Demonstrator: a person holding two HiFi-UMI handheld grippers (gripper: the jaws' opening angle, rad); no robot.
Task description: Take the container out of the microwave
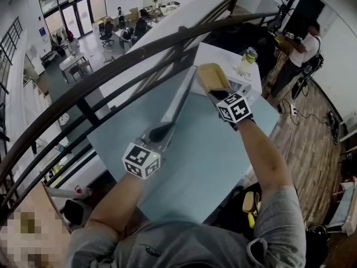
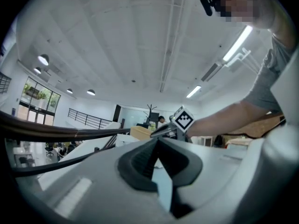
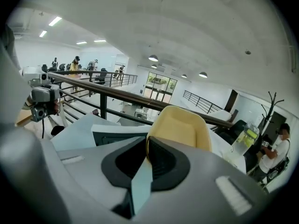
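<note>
My right gripper (image 1: 216, 90) is shut on the near rim of a yellow container (image 1: 210, 76), which hangs tilted in the air in front of the white microwave (image 1: 237, 70). In the right gripper view the container (image 3: 182, 127) fills the space past the pinched jaws (image 3: 147, 143). The microwave's door (image 1: 179, 101) stands swung open to the left. My left gripper (image 1: 166, 129) sits just before that door's near end, its jaws together with nothing between them (image 2: 157, 143). The left gripper view also catches the right gripper's marker cube (image 2: 183, 119).
A light blue table (image 1: 212, 155) carries the microwave. A clear bottle with yellow-green contents (image 1: 249, 56) stands on top of the microwave. A dark railing (image 1: 128, 57) runs along the table's far side. A person (image 1: 301, 49) stands at the back right.
</note>
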